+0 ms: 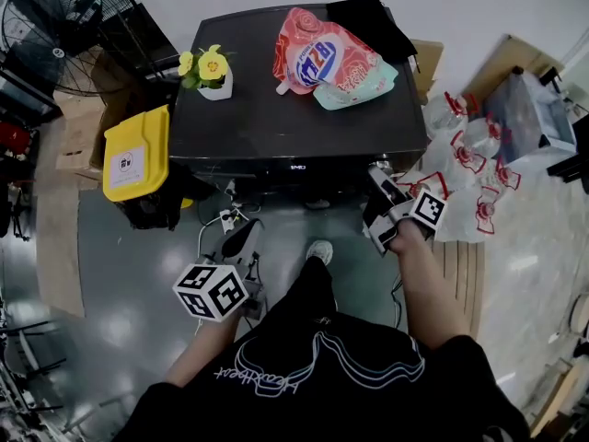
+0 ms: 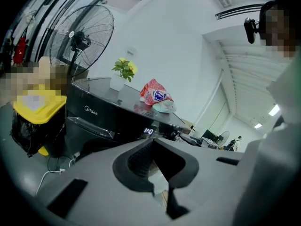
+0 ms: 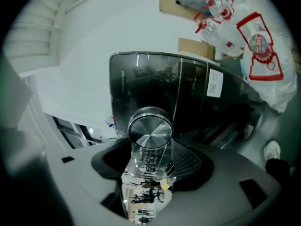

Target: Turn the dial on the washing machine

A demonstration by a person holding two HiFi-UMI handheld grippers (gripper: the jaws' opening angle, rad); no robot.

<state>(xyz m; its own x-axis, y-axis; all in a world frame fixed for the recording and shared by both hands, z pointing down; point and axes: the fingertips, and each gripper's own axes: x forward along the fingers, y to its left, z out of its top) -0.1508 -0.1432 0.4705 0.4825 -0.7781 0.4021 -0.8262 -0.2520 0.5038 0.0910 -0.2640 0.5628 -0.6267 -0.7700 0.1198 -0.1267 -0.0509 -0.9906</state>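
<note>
A black washing machine (image 1: 276,118) stands in front of me, its top facing the head view. My right gripper (image 1: 380,187) reaches to the right end of its front panel. In the right gripper view, which is rolled on its side, the round silver dial (image 3: 150,133) sits between the two black pads (image 3: 188,161), which close against its chrome sides. My left gripper (image 1: 242,239) hangs low in front of the machine, apart from it. In the left gripper view its fingertips (image 2: 153,142) meet with nothing between them, and the lit display (image 2: 148,131) shows beyond.
On the machine's top are a pot of yellow flowers (image 1: 210,72), pink detergent pouches (image 1: 331,61) and a black cloth (image 1: 373,21). A yellow-lidded bin (image 1: 136,155) stands at its left, a floor fan (image 1: 64,26) behind that. Bags of bottles (image 1: 474,155) lie at the right. Cables (image 1: 225,217) trail below.
</note>
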